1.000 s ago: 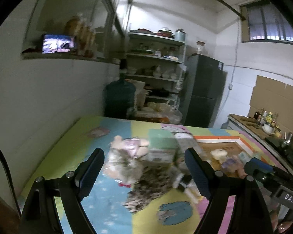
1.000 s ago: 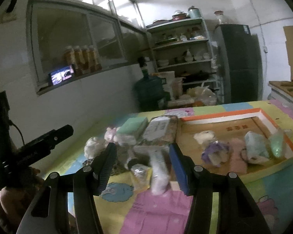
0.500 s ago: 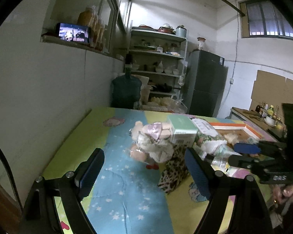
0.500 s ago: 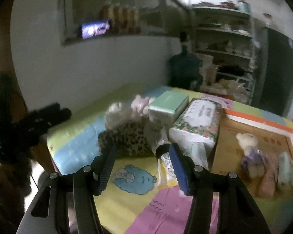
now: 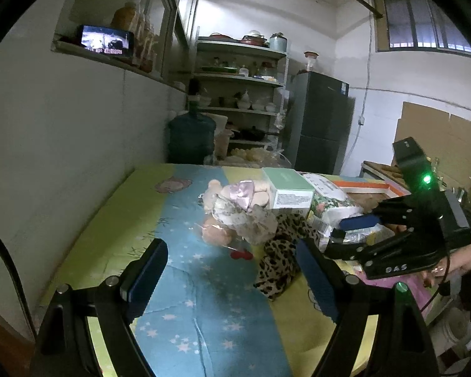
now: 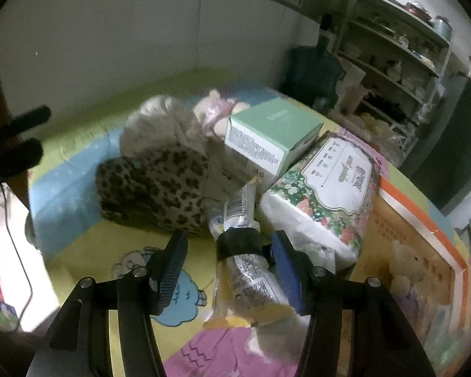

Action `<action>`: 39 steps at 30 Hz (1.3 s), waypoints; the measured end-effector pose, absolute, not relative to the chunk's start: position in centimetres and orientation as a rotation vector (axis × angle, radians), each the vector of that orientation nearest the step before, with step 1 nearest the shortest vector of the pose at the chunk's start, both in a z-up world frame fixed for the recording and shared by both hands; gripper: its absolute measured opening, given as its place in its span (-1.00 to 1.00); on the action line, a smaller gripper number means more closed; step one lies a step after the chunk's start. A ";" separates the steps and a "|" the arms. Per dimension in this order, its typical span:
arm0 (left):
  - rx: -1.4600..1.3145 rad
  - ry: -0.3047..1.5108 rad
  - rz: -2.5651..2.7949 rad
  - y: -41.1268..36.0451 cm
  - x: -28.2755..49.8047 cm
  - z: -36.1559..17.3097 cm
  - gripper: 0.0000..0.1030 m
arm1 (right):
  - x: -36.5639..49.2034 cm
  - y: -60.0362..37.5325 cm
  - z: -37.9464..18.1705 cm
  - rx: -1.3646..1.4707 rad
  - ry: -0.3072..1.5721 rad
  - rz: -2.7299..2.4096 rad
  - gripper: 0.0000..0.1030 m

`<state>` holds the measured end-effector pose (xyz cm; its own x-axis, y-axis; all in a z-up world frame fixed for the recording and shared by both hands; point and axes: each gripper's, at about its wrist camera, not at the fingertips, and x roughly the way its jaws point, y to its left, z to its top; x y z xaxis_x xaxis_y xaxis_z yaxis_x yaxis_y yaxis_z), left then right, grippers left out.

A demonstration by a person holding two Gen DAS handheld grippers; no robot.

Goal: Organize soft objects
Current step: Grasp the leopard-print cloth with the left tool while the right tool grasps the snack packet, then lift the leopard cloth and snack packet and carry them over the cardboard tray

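Observation:
A pile of soft things lies on the colourful mat: a leopard-print cloth [image 6: 154, 188], a pale plush doll [image 5: 235, 210], a green tissue box [image 6: 270, 135], a floral tissue pack [image 6: 326, 188] and a plastic-wrapped roll with a black band [image 6: 241, 251]. My right gripper [image 6: 229, 270] is open, its jaws on either side of the wrapped roll, low over the mat. It also shows in the left wrist view [image 5: 358, 232]. My left gripper [image 5: 226, 276] is open and empty, held above the blue part of the mat, short of the leopard cloth [image 5: 282, 251].
An orange-rimmed tray [image 6: 424, 220] on the right holds a small teddy [image 6: 405, 267] and other soft toys. A wall runs along the mat's left side. A water jug [image 5: 191, 135], shelves [image 5: 238, 94] and a fridge [image 5: 320, 125] stand behind the mat.
My right gripper has dropped and moved in close, so the wrapped roll now lies between its jaws. My left gripper has shifted slightly and the right gripper now shows larger in its view.

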<state>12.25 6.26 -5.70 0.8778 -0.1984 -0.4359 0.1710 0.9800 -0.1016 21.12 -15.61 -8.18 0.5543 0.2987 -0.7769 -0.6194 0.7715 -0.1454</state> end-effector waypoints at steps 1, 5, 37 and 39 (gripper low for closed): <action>-0.063 0.463 -0.196 6.2 12.3 -5.8 0.63 | 21.3 -15.2 -8.5 -0.456 0.824 0.557 0.12; -0.071 0.482 -0.222 6.2 12.8 -6.5 0.63 | 21.2 -14.1 -9.9 -0.582 0.838 0.485 -0.27; -0.160 0.613 -0.398 1.7 15.7 -8.8 -0.80 | 13.1 -20.8 -7.3 0.072 0.733 0.416 -0.28; -0.150 0.597 -0.391 1.6 15.1 -8.3 -0.80 | 12.8 -21.0 -7.1 0.078 0.725 0.416 -0.28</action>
